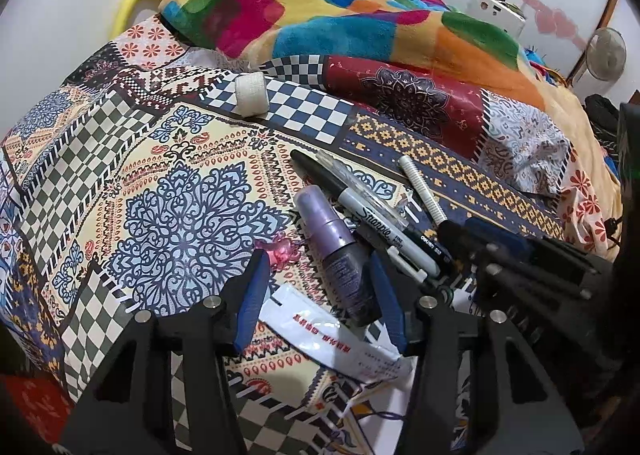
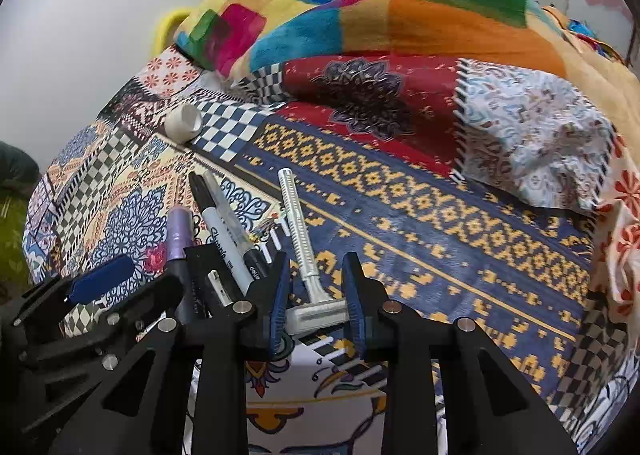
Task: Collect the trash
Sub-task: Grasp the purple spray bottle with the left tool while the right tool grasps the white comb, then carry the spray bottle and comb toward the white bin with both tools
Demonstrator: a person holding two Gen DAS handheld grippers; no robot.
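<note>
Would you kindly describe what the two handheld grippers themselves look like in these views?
Both are alike: the left gripper and right gripper are matte black angular linkage frames with round silver pivot pins. Each finger ends in a flat, dark blue, ribbed pad. No cables, markings, hands or sleeves are visible.

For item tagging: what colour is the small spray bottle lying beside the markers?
Purple, darker toward its base; the spray bottle shows best in the left wrist view.
</note>
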